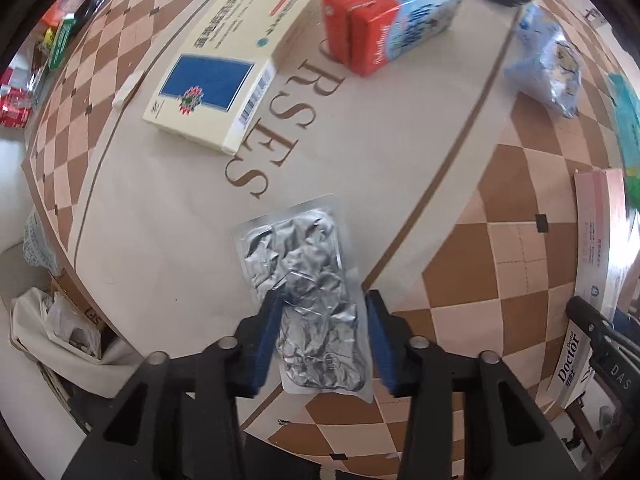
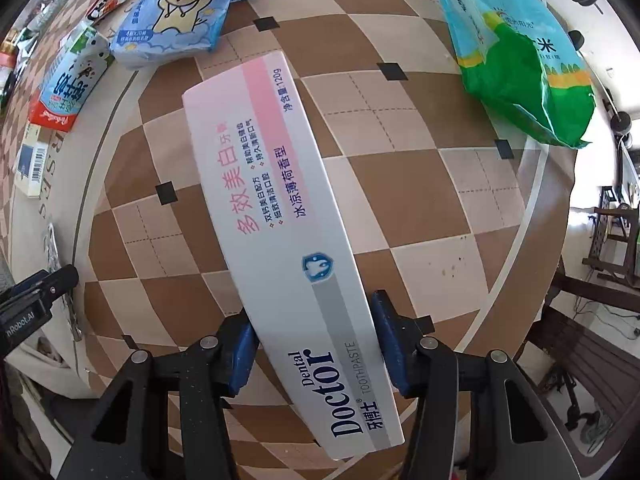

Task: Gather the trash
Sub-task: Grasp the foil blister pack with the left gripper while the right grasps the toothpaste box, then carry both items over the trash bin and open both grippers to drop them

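My left gripper (image 1: 322, 300) has its blue pads on both sides of a crumpled silver blister pack (image 1: 308, 292) and holds it above the round table (image 1: 168, 216). My right gripper (image 2: 312, 320) is shut on a long white and pink toothpaste box (image 2: 280, 224), which juts forward over the checkered tabletop (image 2: 420, 184). The toothpaste box also shows at the right edge of the left wrist view (image 1: 596, 240). The left gripper shows at the left edge of the right wrist view (image 2: 36, 292).
On the table lie a cream medicine box (image 1: 224, 68), a red and blue milk carton (image 1: 392, 16), a crumpled blue wrapper (image 1: 548, 60), a blue tissue pack (image 2: 176, 12) and a green bag (image 2: 520, 52). A bin with a white liner (image 1: 60, 328) stands below the table's left edge.
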`<state>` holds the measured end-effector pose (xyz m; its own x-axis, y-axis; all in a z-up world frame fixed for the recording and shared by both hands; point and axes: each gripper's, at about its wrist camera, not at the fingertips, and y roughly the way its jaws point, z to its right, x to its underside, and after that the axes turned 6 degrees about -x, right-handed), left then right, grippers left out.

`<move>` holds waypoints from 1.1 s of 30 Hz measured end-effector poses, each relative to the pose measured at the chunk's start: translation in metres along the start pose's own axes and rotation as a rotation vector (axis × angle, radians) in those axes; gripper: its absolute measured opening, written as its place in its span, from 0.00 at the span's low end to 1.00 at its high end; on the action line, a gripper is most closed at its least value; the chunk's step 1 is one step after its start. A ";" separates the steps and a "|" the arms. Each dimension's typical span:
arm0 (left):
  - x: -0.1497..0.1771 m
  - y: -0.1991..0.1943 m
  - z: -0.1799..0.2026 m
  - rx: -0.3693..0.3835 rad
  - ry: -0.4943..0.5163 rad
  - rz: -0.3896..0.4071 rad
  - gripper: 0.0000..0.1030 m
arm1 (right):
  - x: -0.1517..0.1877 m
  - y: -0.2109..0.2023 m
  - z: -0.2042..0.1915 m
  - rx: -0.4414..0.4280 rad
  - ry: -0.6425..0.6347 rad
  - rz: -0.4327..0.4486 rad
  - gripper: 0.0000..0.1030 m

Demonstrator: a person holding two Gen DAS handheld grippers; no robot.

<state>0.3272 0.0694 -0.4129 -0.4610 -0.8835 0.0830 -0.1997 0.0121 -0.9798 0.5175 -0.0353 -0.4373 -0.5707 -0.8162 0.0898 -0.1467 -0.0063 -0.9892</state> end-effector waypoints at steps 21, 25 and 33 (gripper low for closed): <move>0.020 0.018 -0.024 0.101 -0.033 -0.020 0.58 | 0.013 -0.001 0.026 -0.104 0.042 -0.013 0.53; 0.024 0.016 -0.016 0.094 -0.006 -0.021 0.58 | 0.019 -0.004 0.023 -0.114 0.041 -0.013 0.53; 0.034 -0.017 -0.007 0.128 -0.003 0.042 0.58 | 0.028 -0.016 0.028 -0.145 0.044 0.015 0.52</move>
<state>0.3085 0.0424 -0.3916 -0.4643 -0.8847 0.0412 -0.0680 -0.0108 -0.9976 0.5261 -0.0746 -0.4225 -0.6082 -0.7894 0.0830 -0.2510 0.0921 -0.9636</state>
